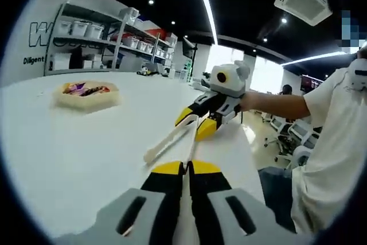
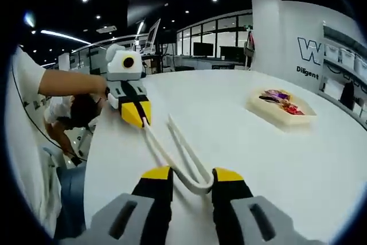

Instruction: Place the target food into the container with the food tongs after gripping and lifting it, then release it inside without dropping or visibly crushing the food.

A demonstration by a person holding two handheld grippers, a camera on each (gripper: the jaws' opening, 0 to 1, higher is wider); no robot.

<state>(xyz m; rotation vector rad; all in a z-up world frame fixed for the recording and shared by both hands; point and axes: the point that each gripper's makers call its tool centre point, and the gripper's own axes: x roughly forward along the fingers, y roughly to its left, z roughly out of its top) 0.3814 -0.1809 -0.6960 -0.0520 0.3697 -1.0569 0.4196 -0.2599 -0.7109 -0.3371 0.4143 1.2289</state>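
Observation:
White food tongs (image 2: 172, 156) lie flat on the white table (image 2: 275, 164). Their bend sits between the jaws of my right gripper (image 2: 192, 175), which grips it. My left gripper (image 1: 186, 167) has its jaws nearly together, pinching the tip of one tong arm. The other arm (image 1: 163, 144) lies free on the table. Each gripper shows in the other's view: the right gripper (image 1: 196, 123) and the left gripper (image 2: 136, 113). A beige tray (image 1: 86, 100) of colourful wrapped snacks (image 1: 85, 89) stands far off; in the right gripper view the tray (image 2: 282, 113) is at the right, holding the snacks (image 2: 281, 98).
A person in a white shirt (image 1: 332, 142) stands at the table's edge, with a forearm (image 1: 275, 102) reaching to the right gripper. Shelves with white bins (image 1: 103, 32) line the wall behind the tray. Office chairs (image 1: 287, 136) stand beyond the table.

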